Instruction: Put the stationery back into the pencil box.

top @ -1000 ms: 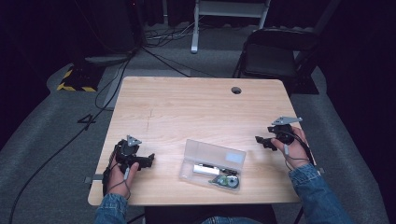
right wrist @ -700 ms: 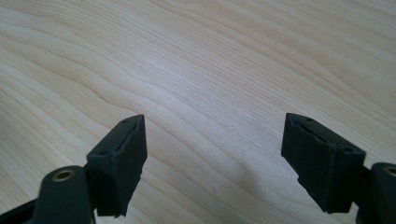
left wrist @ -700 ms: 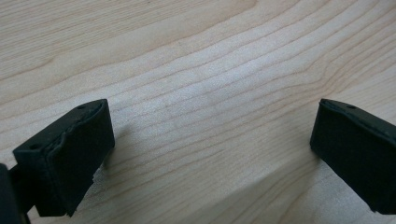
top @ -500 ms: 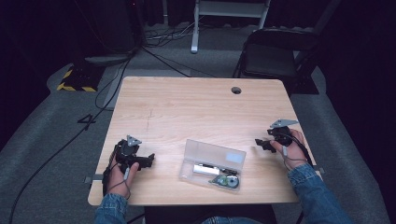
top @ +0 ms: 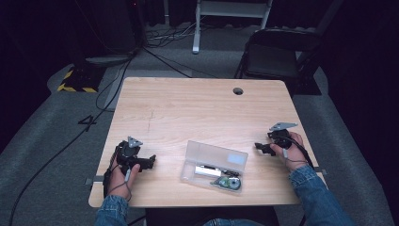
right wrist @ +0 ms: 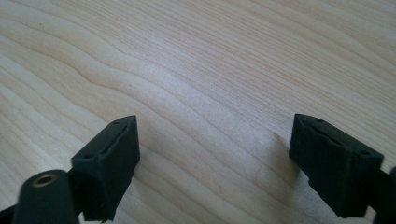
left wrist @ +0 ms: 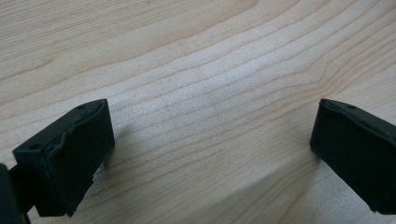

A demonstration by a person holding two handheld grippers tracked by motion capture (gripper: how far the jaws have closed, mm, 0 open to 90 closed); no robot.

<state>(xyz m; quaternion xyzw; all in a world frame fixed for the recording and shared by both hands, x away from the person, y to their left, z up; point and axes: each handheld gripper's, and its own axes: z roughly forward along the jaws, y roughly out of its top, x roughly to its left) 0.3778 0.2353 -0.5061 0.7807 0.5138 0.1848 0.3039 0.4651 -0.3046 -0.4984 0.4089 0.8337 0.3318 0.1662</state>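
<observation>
- The left gripper [top: 149,161] rests low on the table [top: 197,108] near its front left corner, held in the person's left hand [top: 123,175]; its tips point right toward the middle of the table; a grey three-cornered plate sits on top of it
- In the left gripper view the two black jaws stand wide apart with nothing but bare wood grain between them; they hold nothing; the left gripper [left wrist: 212,154] sits close over the tabletop and its jaws cast a soft shadow on it
- The clear plastic box [top: 214,166] lies on the front part of the table, between the two grippers and apart from both; its lid is swung open toward the far side; inside lie a pale oblong item and, at the box's right front, a small roundish greenish one, both too small to name
- The right gripper [top: 260,148] rests near the right edge of the table in the person's right hand [top: 288,153]; its tips point left toward the box; it too carries a grey plate on top
- In the right gripper view the jaws are spread wide over plain wood, empty; the right gripper [right wrist: 215,158] is close to the surface
- Blue denim sleeves [top: 314,197] come in from the bottom of the high view
</observation>
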